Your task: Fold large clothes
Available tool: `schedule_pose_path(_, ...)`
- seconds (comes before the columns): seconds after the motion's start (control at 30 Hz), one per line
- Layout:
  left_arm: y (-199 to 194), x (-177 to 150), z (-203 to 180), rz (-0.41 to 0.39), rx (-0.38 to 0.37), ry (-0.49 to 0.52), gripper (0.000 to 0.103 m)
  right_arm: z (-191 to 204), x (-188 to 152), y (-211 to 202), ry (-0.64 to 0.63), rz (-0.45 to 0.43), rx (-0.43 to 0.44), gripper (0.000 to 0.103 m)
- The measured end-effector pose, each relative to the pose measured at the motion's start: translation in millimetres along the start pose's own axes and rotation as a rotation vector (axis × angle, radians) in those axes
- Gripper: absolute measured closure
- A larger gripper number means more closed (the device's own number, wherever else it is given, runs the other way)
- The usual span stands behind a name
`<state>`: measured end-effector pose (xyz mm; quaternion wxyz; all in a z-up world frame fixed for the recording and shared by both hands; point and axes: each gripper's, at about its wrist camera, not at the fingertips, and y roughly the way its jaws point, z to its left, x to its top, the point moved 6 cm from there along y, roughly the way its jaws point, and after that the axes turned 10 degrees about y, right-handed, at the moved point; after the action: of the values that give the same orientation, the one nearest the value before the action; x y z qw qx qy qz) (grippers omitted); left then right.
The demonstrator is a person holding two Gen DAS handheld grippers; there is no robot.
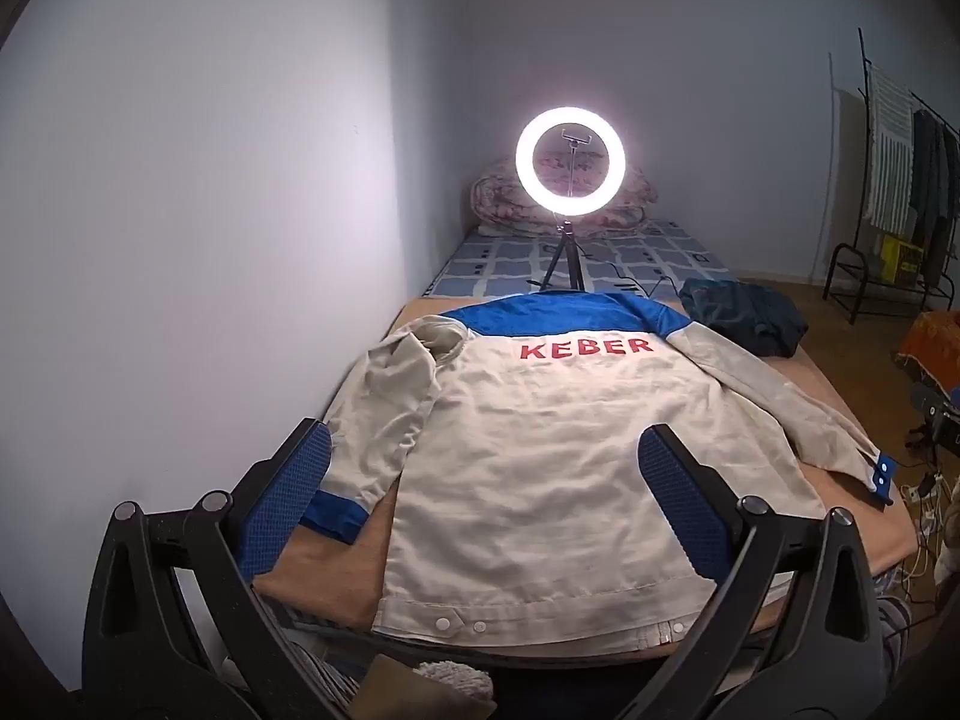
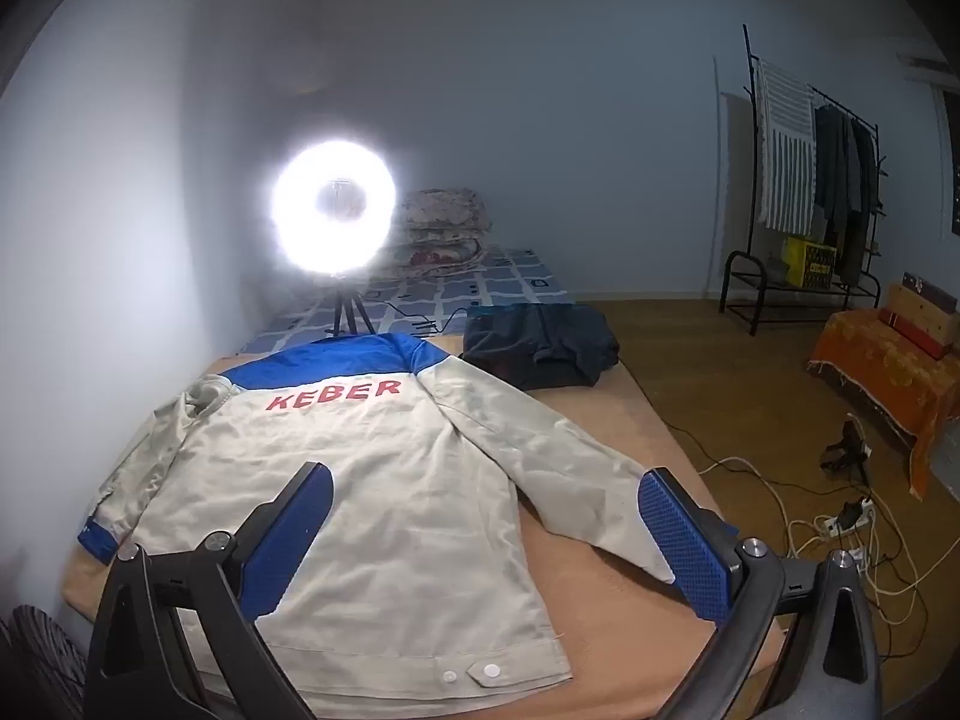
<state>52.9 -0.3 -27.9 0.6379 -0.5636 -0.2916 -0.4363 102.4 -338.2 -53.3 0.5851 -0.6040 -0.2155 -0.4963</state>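
Note:
A beige work jacket [image 1: 528,450] [image 2: 372,480] with blue shoulders, blue cuffs and red lettering lies back-up, spread flat on the tan table [image 1: 336,576] [image 2: 606,570]. Its left sleeve is bent down along the body. Its right sleeve [image 2: 558,456] stretches out toward the table's right edge. My left gripper [image 1: 483,450] hovers open above the jacket's lower back, nothing between its blue pads [image 1: 282,516]. My right gripper [image 2: 486,492] hangs open over the lower right side of the jacket, with the right sleeve's end near its right pad [image 2: 684,540].
A dark folded garment [image 1: 744,315] [image 2: 540,348] sits at the table's far right corner. A lit ring light on a tripod [image 1: 570,165] [image 2: 333,210] stands behind the table on a bed. A wall runs along the left. Cables [image 2: 840,528] and a clothes rack [image 2: 798,180] are at right.

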Motion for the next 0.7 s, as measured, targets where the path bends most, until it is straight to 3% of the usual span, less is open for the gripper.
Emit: schedule_pose_path(0.7,-16.4,12.8,10.2,-0.012,0.017,-0.032,0.0,5.1,6.5,-9.5,0.032,-0.004,0.022,0.0)
